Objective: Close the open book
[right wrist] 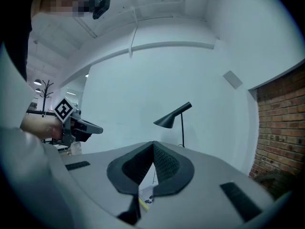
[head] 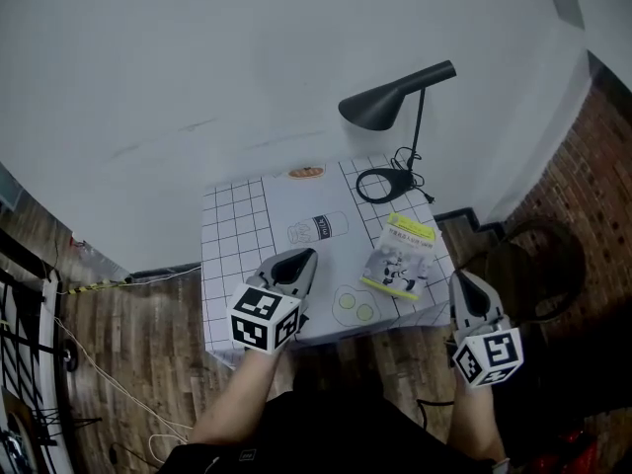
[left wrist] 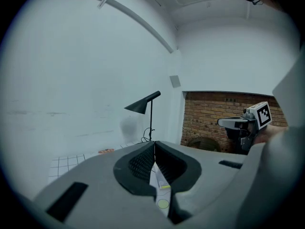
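book (head: 399, 256) flat on gridded table (head: 235, 237)

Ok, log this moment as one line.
left gripper: shut, empty | right gripper: shut, empty | book: on table, untouched

Book (head: 399, 255) on table (head: 232, 235), right half; lamp (head: 395, 102) behind it (far corner); left tongs (head: 304, 258) left of book.

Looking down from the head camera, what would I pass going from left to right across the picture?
Left claw → book → right claw → brick wall. The lamp sits above the book, so it is left out.
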Action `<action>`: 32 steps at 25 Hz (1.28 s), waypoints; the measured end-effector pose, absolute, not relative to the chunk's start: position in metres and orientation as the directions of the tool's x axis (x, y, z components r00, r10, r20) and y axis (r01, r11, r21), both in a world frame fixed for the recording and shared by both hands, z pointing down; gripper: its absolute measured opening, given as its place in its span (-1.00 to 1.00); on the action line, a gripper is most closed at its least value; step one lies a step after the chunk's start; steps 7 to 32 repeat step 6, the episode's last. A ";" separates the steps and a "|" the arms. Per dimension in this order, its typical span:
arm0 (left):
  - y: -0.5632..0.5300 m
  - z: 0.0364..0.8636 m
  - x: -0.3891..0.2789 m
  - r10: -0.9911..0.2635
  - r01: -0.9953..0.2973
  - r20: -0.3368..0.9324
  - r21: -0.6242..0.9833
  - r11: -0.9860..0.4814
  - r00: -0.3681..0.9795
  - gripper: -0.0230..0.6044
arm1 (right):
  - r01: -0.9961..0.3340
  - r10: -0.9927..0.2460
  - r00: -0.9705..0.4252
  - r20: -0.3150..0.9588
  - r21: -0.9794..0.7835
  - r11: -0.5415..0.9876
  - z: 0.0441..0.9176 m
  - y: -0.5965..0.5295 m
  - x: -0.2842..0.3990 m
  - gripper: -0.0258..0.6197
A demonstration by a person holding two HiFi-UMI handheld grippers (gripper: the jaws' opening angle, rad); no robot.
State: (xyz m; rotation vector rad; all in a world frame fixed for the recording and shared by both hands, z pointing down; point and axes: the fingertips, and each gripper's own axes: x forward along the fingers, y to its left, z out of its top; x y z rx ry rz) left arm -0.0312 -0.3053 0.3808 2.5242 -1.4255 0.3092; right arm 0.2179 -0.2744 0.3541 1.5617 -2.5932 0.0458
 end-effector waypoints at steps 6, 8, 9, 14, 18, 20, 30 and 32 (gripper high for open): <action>-0.311 0.387 -0.037 -0.807 -0.862 0.312 0.091 -0.499 0.501 -0.89 | -0.867 -0.867 -0.487 0.106 0.061 0.494 0.348 -0.283 0.205 -0.91; -0.311 0.387 -0.037 -0.807 -0.862 0.312 0.091 -0.499 0.501 -0.89 | -0.867 -0.867 -0.487 0.106 0.061 0.494 0.348 -0.283 0.205 -0.91; -0.311 0.387 -0.037 -0.807 -0.862 0.312 0.091 -0.499 0.501 -0.89 | -0.867 -0.867 -0.487 0.106 0.061 0.494 0.348 -0.283 0.205 -0.91; -0.311 0.387 -0.037 -0.807 -0.862 0.312 0.091 -0.499 0.501 -0.89 | -0.867 -0.867 -0.487 0.106 0.061 0.494 0.348 -0.283 0.205 -0.91; -0.311 0.387 -0.037 -0.807 -0.862 0.312 0.091 -0.499 0.501 -0.89 | -0.867 -0.867 -0.487 0.106 0.061 0.494 0.348 -0.283 0.205 -0.91; -0.311 0.387 -0.037 -0.807 -0.862 0.312 0.091 -0.499 0.501 -0.89 | -0.867 -0.867 -0.487 0.106 0.061 0.494 0.348 -0.283 0.205 -0.91; -0.311 0.387 -0.037 -0.807 -0.862 0.312 0.091 -0.499 0.501 -0.89 | -0.867 -0.867 -0.487 0.106 0.061 0.494 0.348 -0.283 0.205 -0.91; -0.311 0.387 -0.037 -0.807 -0.862 0.312 0.091 -0.499 0.501 -0.89 | -0.867 -0.867 -0.487 0.106 0.061 0.494 0.348 -0.283 0.205 -0.91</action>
